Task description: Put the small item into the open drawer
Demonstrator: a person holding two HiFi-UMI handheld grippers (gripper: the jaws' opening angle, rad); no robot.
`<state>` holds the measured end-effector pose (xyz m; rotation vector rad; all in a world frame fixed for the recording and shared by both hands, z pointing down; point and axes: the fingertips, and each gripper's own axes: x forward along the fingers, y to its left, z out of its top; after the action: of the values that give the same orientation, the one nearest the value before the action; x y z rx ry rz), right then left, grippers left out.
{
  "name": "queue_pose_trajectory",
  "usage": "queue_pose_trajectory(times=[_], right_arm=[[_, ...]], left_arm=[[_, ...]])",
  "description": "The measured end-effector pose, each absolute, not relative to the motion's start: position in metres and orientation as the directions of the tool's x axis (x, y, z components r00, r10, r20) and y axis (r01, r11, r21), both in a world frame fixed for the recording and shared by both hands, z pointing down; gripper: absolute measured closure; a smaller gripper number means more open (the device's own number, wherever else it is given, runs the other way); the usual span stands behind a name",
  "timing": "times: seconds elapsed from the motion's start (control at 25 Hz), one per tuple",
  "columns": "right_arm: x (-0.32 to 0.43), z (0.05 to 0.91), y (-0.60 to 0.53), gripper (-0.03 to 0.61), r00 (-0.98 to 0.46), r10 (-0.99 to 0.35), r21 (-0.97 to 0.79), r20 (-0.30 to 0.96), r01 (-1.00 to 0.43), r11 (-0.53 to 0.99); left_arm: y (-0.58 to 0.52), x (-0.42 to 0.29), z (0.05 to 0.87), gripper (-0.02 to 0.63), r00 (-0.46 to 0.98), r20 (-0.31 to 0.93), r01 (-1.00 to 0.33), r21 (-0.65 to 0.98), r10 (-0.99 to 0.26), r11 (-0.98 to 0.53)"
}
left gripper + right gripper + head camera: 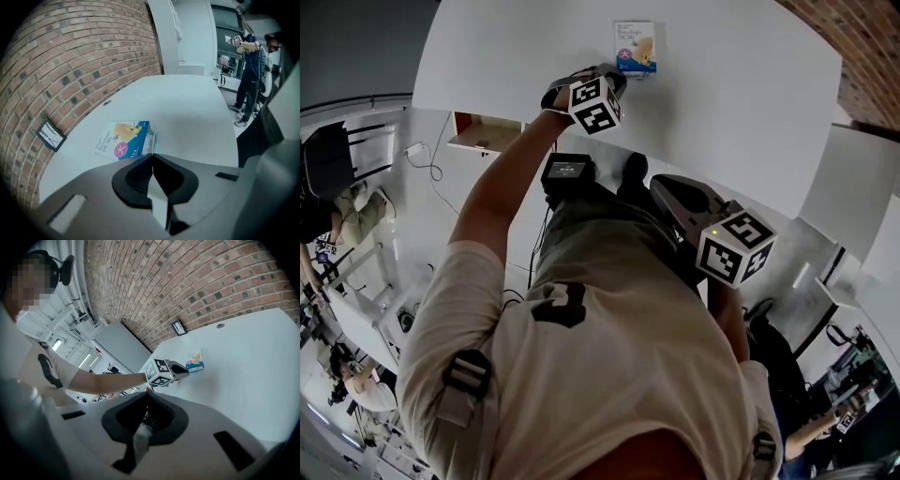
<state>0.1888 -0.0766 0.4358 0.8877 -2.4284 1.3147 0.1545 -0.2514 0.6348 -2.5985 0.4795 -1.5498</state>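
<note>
The small item is a flat blue-and-white box point(636, 47) point(123, 140) point(194, 361) lying on the white table point(741, 94) near its far edge. My left gripper point(622, 77) point(153, 153) point(186, 371) reaches out to it. Its jaws are shut tip to tip with nothing between them, and the tips sit right at the box's near right corner. My right gripper point(664, 185) point(148, 392) hangs back over the table's near edge, close to my body, with its jaws together and empty. The open drawer point(485, 134), brown inside, juts out under the table's left end.
A brick wall point(70, 61) runs along the far side of the table, with a small black framed plate point(50, 135) point(178, 327) on it. A person point(247, 70) stands beyond the table's far end. A black chair point(328, 159) and a cable point(431, 178) are on the floor to the left.
</note>
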Motion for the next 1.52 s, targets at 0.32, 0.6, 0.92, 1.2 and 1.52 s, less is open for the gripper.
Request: queue_pose_trajectory(times=[0.32, 0.6, 0.92, 1.2, 1.52], right_arm=[[0.172, 0.433, -0.070, 0.577, -0.777, -0.407, -0.635, 0.480, -0.628, 0.450], [0.137, 0.423, -0.061, 0.577, -0.792, -0.395, -0.623, 0.467, -0.611, 0.489], [0.080, 0.418, -0.040, 0.577, -0.809, -0.310, -0.592, 0.499, -0.579, 0.560], [0.092, 0.404, -0.017, 0.577, -0.791, -0.347, -0.560, 0.504, -0.605, 0.565], [-0.013, 0.415, -0.024, 0.577, -0.839, -0.232, -0.574, 0.493, -0.514, 0.638]], left_arm=[[-0.235, 0.135, 0.598, 0.607, 0.515, 0.771, -0.387, -0.182, -0.375, -0.904], [-0.195, 0.091, 0.558, 0.607, 0.558, 0.716, -0.453, -0.161, -0.419, -0.877], [-0.153, 0.024, 0.527, 0.607, 0.562, 0.672, -0.536, -0.147, -0.482, -0.831], [-0.124, 0.009, 0.511, 0.607, 0.571, 0.638, -0.584, -0.128, -0.517, -0.802], [-0.108, -0.134, 0.514, 0.607, 0.453, 0.638, -0.734, -0.130, -0.623, -0.667]])
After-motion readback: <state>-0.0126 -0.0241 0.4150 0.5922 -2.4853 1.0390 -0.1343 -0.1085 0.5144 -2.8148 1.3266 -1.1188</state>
